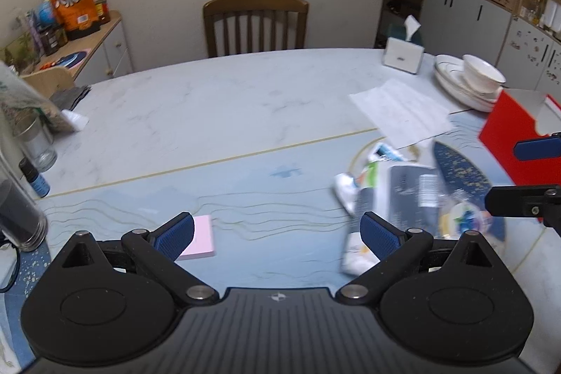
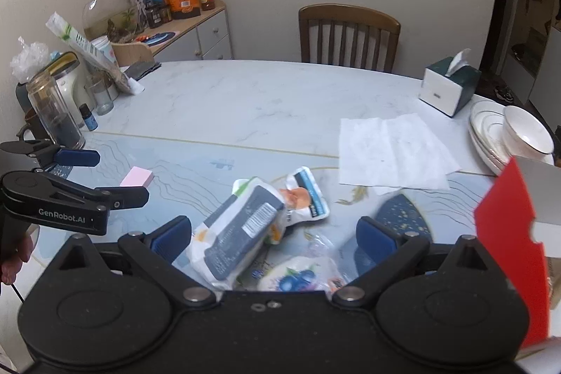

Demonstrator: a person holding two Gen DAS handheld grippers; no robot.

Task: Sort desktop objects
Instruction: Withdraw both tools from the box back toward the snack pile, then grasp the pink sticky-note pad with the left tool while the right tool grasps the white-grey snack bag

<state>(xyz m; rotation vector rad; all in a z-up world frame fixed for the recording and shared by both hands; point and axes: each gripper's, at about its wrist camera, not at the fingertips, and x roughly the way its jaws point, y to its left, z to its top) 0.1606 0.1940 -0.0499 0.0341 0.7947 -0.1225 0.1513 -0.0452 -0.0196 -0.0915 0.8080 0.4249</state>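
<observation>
Just ahead of the right gripper (image 2: pixel 273 239), between its spread, empty jaws, lies the pouch (image 2: pixel 238 233), long axis slanting away rightward; the left gripper (image 1: pixel 277 233), also released, hovers farther off, nearer the pink pad (image 1: pixel 200 237).

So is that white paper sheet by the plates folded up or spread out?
Spread out. The paper sheet lies flat on the table, its crease lines showing, beside the stacked plates.
</observation>
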